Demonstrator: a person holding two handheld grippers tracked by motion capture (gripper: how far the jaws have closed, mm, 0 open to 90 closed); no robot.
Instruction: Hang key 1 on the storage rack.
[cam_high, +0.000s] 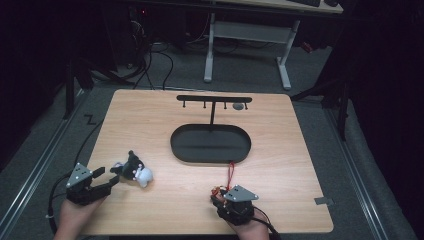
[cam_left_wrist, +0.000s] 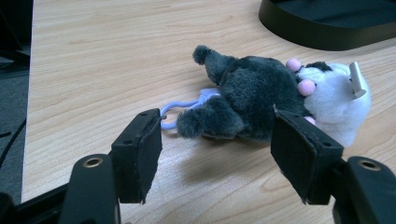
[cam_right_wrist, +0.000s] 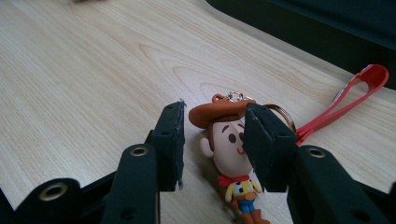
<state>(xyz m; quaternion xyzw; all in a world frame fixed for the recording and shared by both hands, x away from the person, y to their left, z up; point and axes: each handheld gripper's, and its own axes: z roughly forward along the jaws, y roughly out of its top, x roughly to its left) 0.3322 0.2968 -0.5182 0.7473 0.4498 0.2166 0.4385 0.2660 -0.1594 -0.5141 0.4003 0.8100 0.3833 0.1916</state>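
Looking along my right gripper (cam_right_wrist: 212, 147), I see its jaws part-open astride the cowboy charm (cam_right_wrist: 229, 154), not pinching; its body runs toward me. My left gripper (cam_left_wrist: 217, 154) gapes just short of the plush (cam_left_wrist: 261, 100).

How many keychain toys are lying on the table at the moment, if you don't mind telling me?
2. A grey-and-white plush keychain lies at the table's left, just ahead of the left gripper. A cowboy figure keychain with a red strap lies between the right gripper jaws, near the black tray.
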